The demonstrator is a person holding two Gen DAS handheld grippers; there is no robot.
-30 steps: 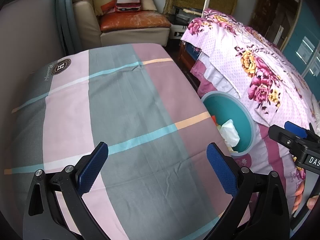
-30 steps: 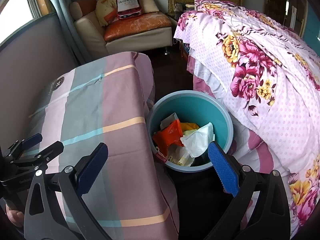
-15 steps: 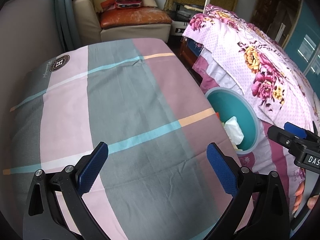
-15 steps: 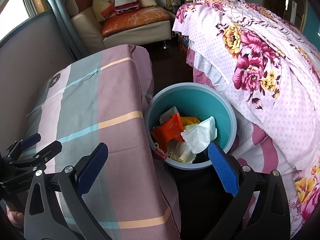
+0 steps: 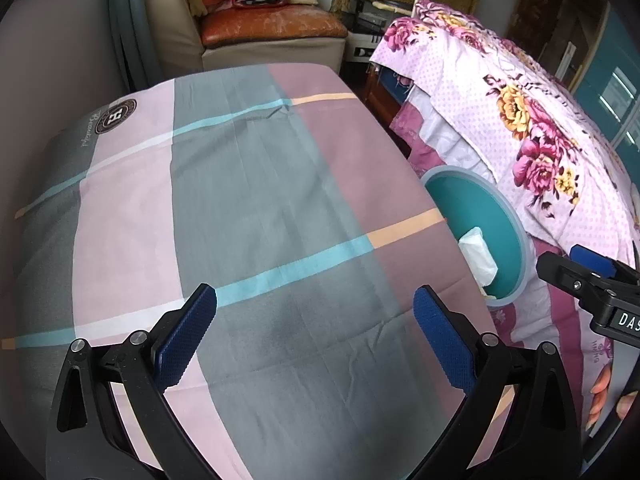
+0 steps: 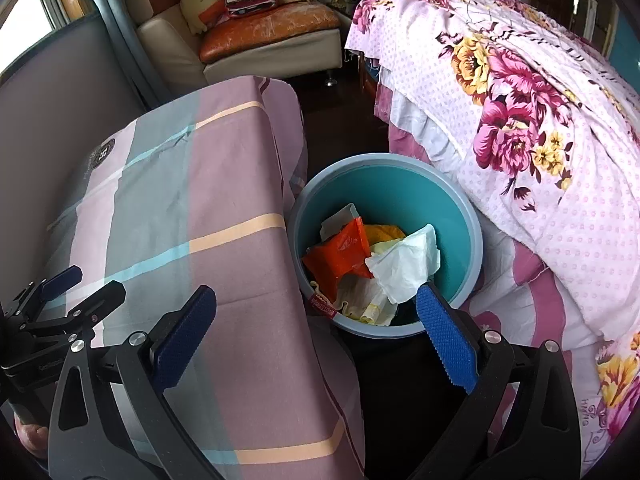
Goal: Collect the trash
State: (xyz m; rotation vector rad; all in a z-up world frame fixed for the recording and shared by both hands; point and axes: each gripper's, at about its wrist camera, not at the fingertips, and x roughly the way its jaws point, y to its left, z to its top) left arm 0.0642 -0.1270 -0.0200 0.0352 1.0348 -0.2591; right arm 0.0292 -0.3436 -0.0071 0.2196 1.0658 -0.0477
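A: While the right gripper (image 6: 316, 326) hangs with its jaws spread wide and empty, where is the trash (image 6: 374, 266)?

B: Just ahead of its fingertips, down in the teal bin (image 6: 472, 236) beside the checked cloth's (image 6: 240, 184) right edge: orange wrapper, crumpled white tissue, yellow scraps.

A: And the left gripper (image 5: 314, 324)?

B: Also wide open, holding nothing, over the cloth's near edge.

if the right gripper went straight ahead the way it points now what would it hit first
Probably the crumpled white tissue atop the trash in the round teal plastic bin. The open right gripper aims near the bin's left edge; depth is unclear.
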